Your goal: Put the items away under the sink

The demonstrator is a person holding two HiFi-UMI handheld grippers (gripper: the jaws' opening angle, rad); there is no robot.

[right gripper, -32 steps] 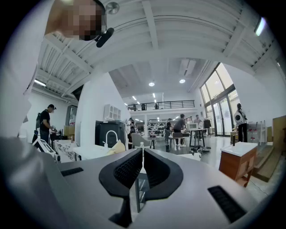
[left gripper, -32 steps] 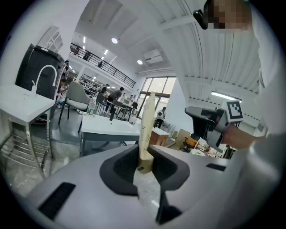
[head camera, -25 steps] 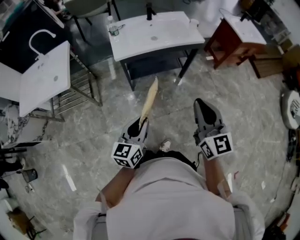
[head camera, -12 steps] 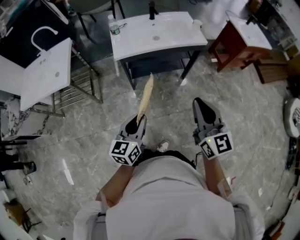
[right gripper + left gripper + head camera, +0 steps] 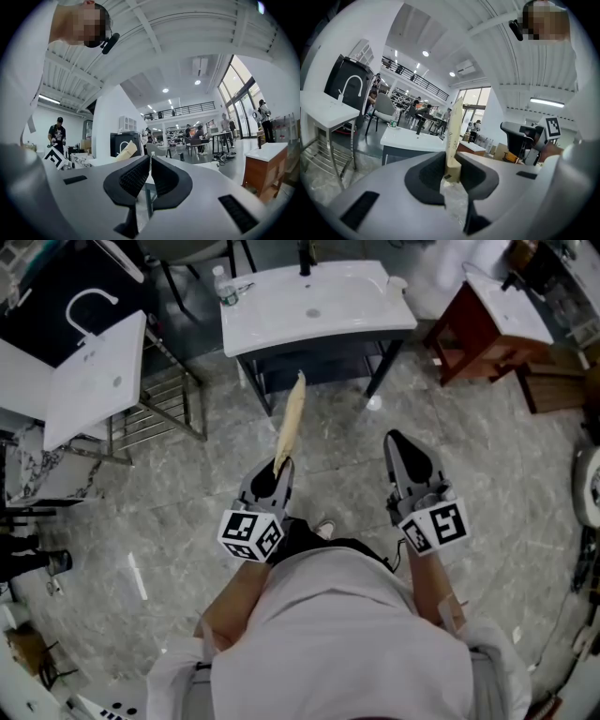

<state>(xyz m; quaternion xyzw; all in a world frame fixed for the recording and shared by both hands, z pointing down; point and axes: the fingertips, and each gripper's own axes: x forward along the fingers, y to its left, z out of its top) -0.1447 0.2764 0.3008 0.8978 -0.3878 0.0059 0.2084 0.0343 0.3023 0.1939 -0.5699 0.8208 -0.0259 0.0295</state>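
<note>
A long flat tan packet [image 5: 290,423] sticks out forward and slightly upward from my left gripper [image 5: 278,470], which is shut on its near end. In the left gripper view the packet [image 5: 454,126] stands upright between the jaws of the left gripper [image 5: 451,164]. Its far tip reaches the front of the white sink [image 5: 314,306] on a dark stand with a shelf [image 5: 319,367] below. My right gripper [image 5: 403,442] is held level beside the left one. In its own view the right gripper [image 5: 150,161] has its jaws together with nothing between them.
A water bottle [image 5: 221,282] and a black tap [image 5: 302,257] stand on the sink. A second white basin on a wire rack [image 5: 94,381] is to the left, and a red-brown wooden vanity [image 5: 478,324] to the right. Grey marble floor [image 5: 187,493] lies between.
Both grippers have moved a little forward toward the sink stand, and the packet's tip has come up to the stand's front. The grip is unchanged.
</note>
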